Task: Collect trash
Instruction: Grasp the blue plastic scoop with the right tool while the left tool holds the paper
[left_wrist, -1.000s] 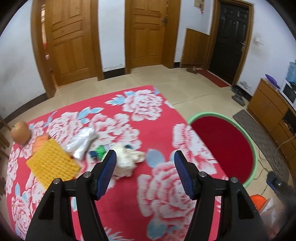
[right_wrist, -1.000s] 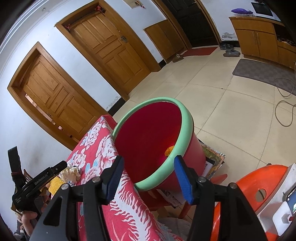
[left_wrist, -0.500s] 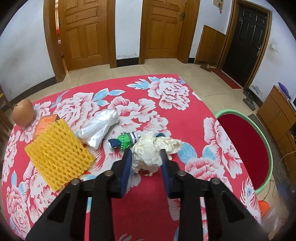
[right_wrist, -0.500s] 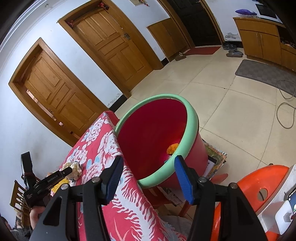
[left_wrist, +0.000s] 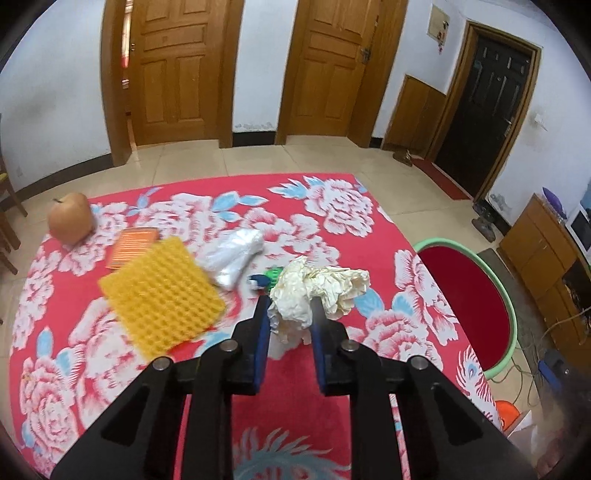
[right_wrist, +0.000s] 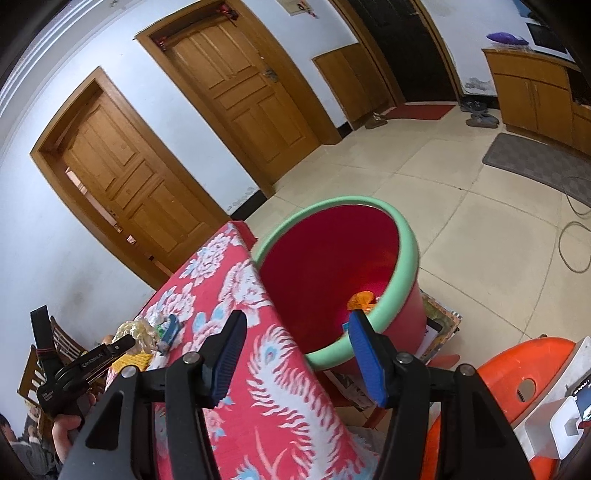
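My left gripper (left_wrist: 289, 312) is shut on a crumpled cream paper wad (left_wrist: 314, 290) and holds it just above the red floral tablecloth (left_wrist: 184, 369). The wad also shows in the right wrist view (right_wrist: 138, 330), with the left gripper's body (right_wrist: 85, 365) beside it. A red bin with a green rim (left_wrist: 469, 295) stands off the table's right edge; it shows large in the right wrist view (right_wrist: 406, 236) with orange trash (right_wrist: 362, 301) inside. My right gripper (right_wrist: 295, 347) is open and empty, over the table's edge next to the bin.
On the cloth lie a yellow foam net (left_wrist: 162, 295), a clear plastic bag (left_wrist: 232, 254), a small green and blue wrapper (left_wrist: 266, 280), an orange card (left_wrist: 133, 247) and an apple (left_wrist: 70, 218). An orange stool (right_wrist: 517, 398) stands at the right.
My left gripper moved onto the paper wad, closed on it and now holds it slightly raised. The right gripper stayed open and shifted a little towards the bin.
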